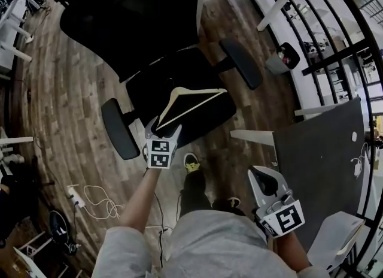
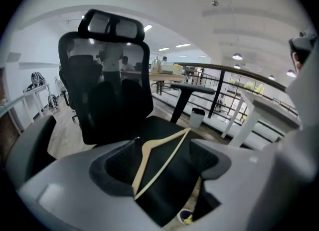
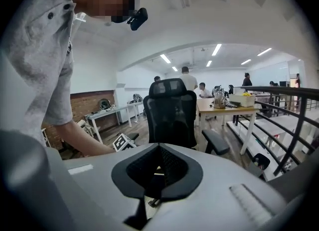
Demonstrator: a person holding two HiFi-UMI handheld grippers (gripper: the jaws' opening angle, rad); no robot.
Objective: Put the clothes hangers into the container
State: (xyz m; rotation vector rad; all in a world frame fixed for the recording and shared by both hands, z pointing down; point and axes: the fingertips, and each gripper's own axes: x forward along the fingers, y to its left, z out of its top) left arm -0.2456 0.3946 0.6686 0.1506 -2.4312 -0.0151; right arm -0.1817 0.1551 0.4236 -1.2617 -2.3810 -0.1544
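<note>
A pale wooden clothes hanger (image 1: 188, 103) lies flat on the seat of a black office chair (image 1: 197, 73). My left gripper (image 1: 163, 130) hovers at the seat's near edge, open, with the hanger's near corner between the jaw tips and the pads not pressing on it. In the left gripper view the hanger (image 2: 167, 150) runs diagonally through the gap of the left gripper (image 2: 159, 173). My right gripper (image 1: 261, 175) is held low by the person's right hip, shut with nothing in it. The right gripper (image 3: 158, 148) points toward the chair's back. No container is in view.
The chair's armrests (image 1: 119, 128) (image 1: 240, 61) stick out on both sides of the seat. A dark tabletop (image 1: 323, 151) lies at the right, beside a black railing (image 1: 353, 49). A power strip with white cables (image 1: 78, 198) lies on the wooden floor at the left.
</note>
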